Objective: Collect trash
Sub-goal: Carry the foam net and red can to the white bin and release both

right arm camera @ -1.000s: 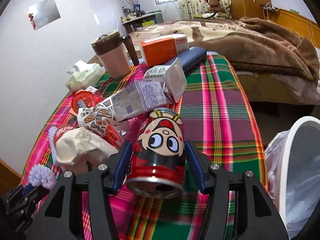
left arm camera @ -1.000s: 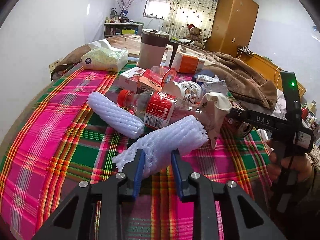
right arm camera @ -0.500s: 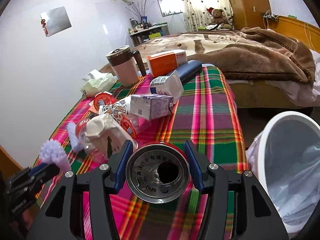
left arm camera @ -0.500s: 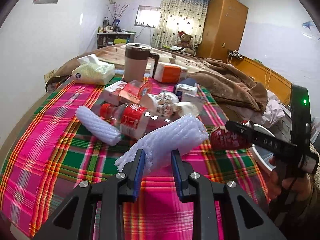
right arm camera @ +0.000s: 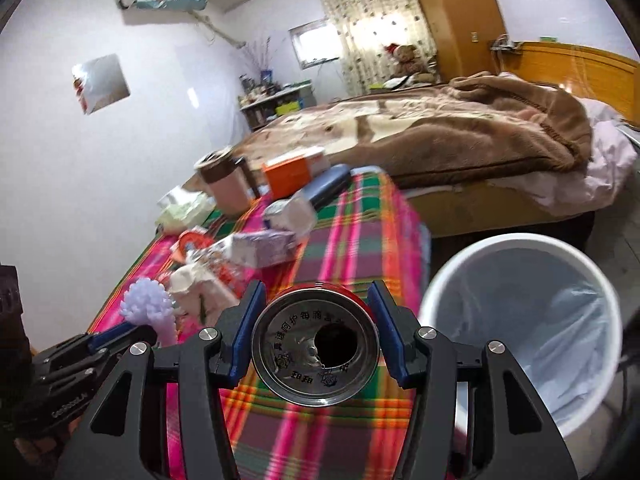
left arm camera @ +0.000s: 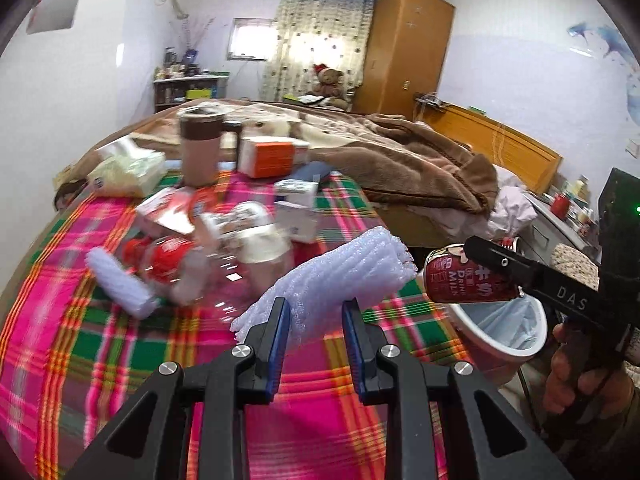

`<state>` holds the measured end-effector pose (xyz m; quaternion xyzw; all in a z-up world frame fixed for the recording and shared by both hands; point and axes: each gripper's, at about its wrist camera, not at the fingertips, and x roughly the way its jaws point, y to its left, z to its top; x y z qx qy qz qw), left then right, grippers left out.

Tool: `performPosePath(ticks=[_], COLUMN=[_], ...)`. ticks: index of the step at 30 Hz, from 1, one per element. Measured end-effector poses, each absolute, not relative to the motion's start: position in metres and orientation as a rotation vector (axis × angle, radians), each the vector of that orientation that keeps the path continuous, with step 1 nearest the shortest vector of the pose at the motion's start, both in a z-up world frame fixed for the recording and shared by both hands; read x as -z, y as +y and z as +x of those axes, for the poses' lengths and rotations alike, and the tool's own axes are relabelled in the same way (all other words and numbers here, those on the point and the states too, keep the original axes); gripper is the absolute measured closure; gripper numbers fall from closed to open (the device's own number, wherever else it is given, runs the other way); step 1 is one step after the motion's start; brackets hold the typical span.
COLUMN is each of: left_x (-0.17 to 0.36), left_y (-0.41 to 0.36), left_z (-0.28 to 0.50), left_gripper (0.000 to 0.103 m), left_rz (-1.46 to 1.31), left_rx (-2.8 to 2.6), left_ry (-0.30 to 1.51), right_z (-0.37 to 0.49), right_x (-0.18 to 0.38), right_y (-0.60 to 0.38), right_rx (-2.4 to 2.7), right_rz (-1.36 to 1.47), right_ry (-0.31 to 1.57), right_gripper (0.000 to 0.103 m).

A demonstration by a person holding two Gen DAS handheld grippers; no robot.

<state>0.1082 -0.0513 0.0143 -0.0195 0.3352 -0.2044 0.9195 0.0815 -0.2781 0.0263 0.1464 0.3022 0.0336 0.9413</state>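
Bin: white lined trash bin point(right arm camera: 520, 332) stands just right of the right jaws, beside the plaid table point(right arm camera: 352, 240).
Left gripper point(left arm camera: 314, 320): jaws squeezed on a white foam sleeve point(left arm camera: 332, 276) jutting ahead.
Right gripper point(right arm camera: 316, 332): jaws half-spread, clamping a red milk can point(right arm camera: 316, 344), open top facing back.

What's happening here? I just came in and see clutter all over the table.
A person is clearing trash with a handheld gripper in each hand. The right gripper is shut on a red milk can, held near the white lined bin beside the table. The left gripper is shut on a white foam sleeve. Bottles, cartons and wrappers remain on the plaid tablecloth.
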Motion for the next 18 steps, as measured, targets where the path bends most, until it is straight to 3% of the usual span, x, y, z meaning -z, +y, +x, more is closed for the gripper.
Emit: performPosePath(ticks=[18], left_x=[-0.009], left_y=[-0.202], left_z=[0.132], left_gripper=[0.075], left_rz=[0.055], left_rx=[0.678], left_ry=[0.742], right_z=[0.075], right_x=[0.002], right_y=[-0.371], right_rx=[0.149], right_rz=[0.341], right_ry=[0.689], right_gripper=[0.049])
